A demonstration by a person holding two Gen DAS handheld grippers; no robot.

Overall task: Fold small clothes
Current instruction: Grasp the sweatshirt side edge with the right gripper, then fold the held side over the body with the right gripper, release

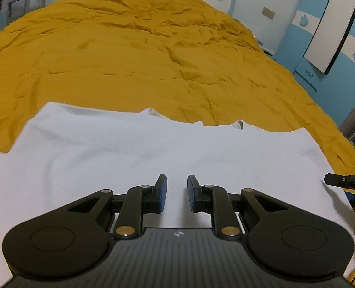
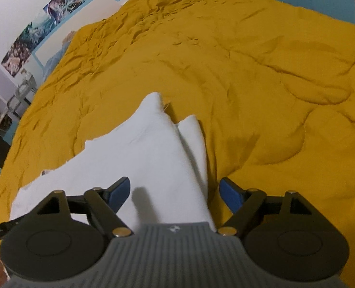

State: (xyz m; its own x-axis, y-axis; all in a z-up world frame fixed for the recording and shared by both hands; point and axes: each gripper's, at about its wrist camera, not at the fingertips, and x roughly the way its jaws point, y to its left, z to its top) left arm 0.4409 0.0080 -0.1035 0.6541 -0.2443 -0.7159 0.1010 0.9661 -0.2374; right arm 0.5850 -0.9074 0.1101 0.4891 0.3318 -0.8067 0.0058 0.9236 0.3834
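Left tool: pads narrowly apart, nothing visibly between them, hovering over the near part of the white garment. Cannot tell if it touches the cloth.

Right tool: jaws spread wide, straddling the garment's right-hand fold edge; pads not pressing it.

Garment lies near the near edge of the bed, on the yellow quilt, flat and seemingly already folded once; two white corners point toward the far side, not quite aligned.

Beyond: bare, wrinkled quilt up to the bed's far edge.

Risks, as judged:
- Right tool may close on the top layer only, so the layers would separate.
- Quilt may get pinched with the cloth and be dragged.
- Uneven lift between hands would skew the next fold.
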